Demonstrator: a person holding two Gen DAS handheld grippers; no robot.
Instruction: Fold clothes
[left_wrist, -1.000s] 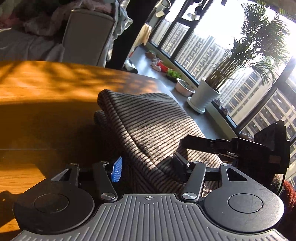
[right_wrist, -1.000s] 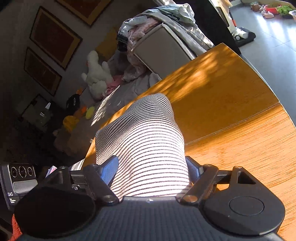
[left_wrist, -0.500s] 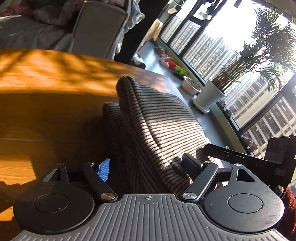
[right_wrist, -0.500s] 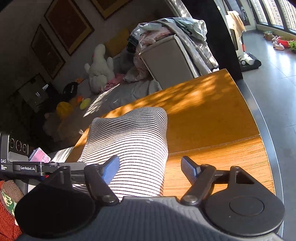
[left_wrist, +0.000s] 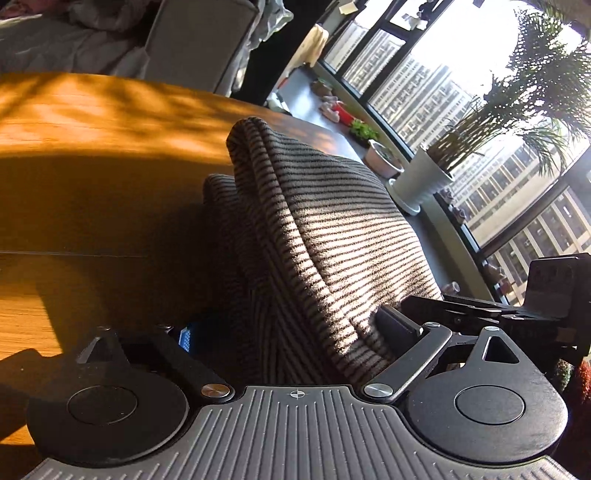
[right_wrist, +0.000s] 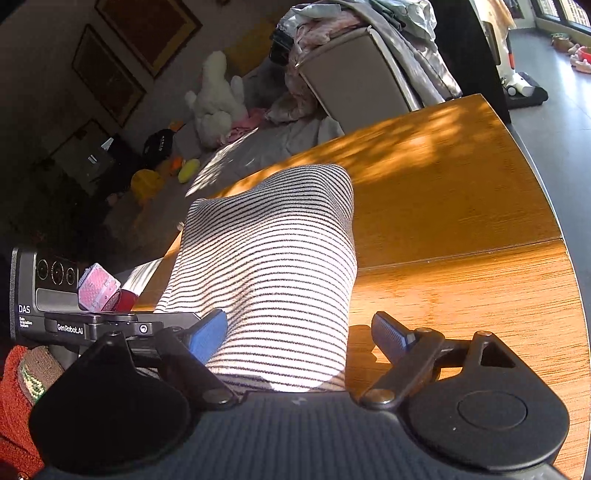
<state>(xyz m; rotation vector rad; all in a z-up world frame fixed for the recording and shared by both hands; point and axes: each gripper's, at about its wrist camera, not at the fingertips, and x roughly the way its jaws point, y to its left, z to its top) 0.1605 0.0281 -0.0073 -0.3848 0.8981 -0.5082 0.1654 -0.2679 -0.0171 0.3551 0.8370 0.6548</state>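
Striped garment (left_wrist: 332, 236) is lying folded into a thick bundle on the wooden surface (left_wrist: 92, 155), near its window-side edge. Long axis is running straight away from both cameras, so each gripper is facing one half of the bundle's near end.

Left gripper (left_wrist: 291, 332): jaws are standing wide, with the bundle's near end between them. Its right finger (left_wrist: 397, 325) is lying against the cloth; the blue pad (left_wrist: 186, 338) opposite is sitting in deep shadow, so contact there is hard to judge, probably clear of the fabric. No pinch visible.

Right gripper (right_wrist: 299, 338): jaws are also standing wide. The blue pad (right_wrist: 207, 338) is touching the cloth's flank; the dark finger (right_wrist: 389, 334) is standing apart from it over bare wood. Nothing is being held.

Both hands look about equally near to the garment; the coming move turns on which end is taken up for a further fold or a tidy.

Against the frame a second ago: both sets of jaws have just been opening, cloth still between them. Then the right gripper was bracketing the bundle on both sides; now one side is free.
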